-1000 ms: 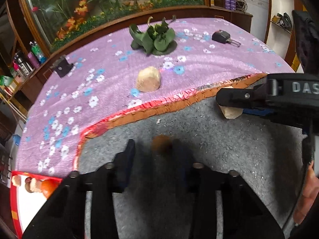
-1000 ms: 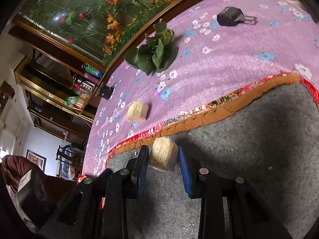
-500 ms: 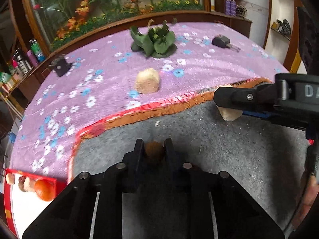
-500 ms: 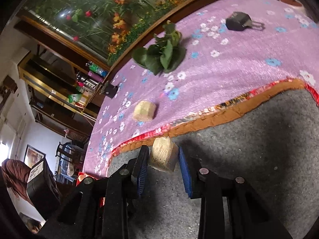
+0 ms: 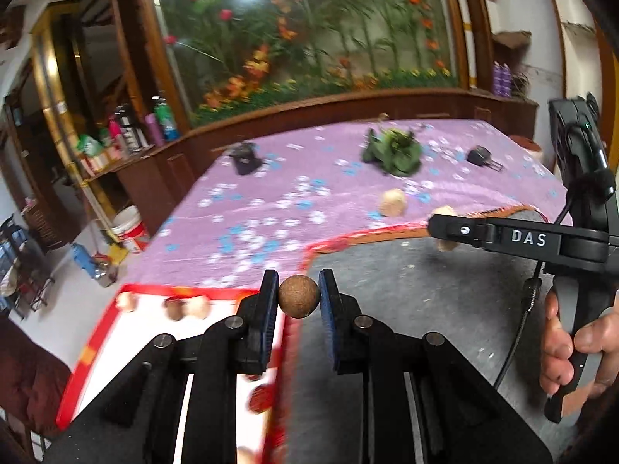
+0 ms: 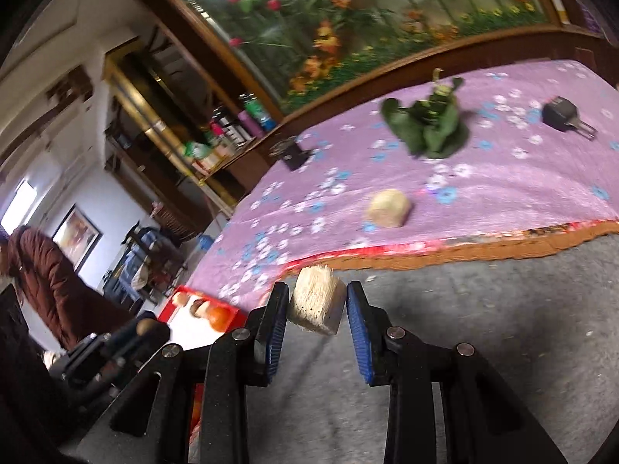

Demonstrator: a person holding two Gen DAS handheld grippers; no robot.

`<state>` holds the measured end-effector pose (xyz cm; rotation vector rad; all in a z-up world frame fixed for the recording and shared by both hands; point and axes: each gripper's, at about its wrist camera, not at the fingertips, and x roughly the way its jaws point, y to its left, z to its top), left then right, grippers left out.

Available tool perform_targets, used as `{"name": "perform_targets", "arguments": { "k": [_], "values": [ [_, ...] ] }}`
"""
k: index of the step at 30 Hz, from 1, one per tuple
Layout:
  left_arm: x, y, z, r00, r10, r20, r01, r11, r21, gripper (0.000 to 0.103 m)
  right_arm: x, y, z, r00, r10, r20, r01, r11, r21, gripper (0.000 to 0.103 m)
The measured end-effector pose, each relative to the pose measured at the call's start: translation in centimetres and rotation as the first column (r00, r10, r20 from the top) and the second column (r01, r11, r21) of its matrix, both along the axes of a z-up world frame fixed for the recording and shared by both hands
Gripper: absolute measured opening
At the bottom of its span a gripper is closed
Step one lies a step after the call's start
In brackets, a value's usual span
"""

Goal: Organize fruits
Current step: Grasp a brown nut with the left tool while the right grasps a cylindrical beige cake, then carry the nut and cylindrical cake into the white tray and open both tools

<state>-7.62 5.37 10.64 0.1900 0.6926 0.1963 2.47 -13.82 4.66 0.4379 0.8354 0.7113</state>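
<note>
At the far left sits the red-rimmed tray [image 5: 101, 323] with a few fruits already in it, and the left claw [image 5: 298, 297], closed on a small brown round fruit [image 5: 299, 301], hangs over its right rim, so I judge the carry is in hand and the next move calls for lowering and opening over a bare spot. Further right, the right claw [image 6: 317, 305] grips a pale blocky piece [image 6: 316, 305] above the grey mat [image 6: 483, 301], while another pale piece [image 6: 389, 208] lies on the purple cloth [image 6: 522, 178]
</note>
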Motion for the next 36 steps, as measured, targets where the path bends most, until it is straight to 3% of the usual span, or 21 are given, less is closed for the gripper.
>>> {"name": "perform_targets", "arguments": {
  "k": [10, 16, 25, 36],
  "values": [
    [-4.0, 6.1, 0.9, 0.992, 0.113, 0.063, -0.110, 0.993, -0.039, 0.019, -7.1, 8.4, 3.0, 0.984, 0.168, 0.064, -0.165, 0.985, -0.051, 0.031],
    [-6.2, 9.2, 0.4, 0.983, 0.170, 0.076, -0.166, 0.985, -0.053, 0.019, -10.7, 13.1, 2.8, 0.968, 0.242, 0.065, -0.238, 0.969, -0.071, 0.031],
    [-8.5, 12.3, -0.8, 0.973, 0.220, 0.074, -0.213, 0.973, -0.088, 0.019, -14.2, 16.4, 1.6, 0.950, 0.308, 0.054, -0.299, 0.946, -0.123, 0.031],
    [-10.6, 15.4, -0.1, 0.948, 0.301, 0.107, -0.291, 0.952, -0.101, 0.019, -15.8, 18.8, 2.2, 0.931, 0.359, 0.062, -0.347, 0.926, -0.151, 0.031]
  ]
}}
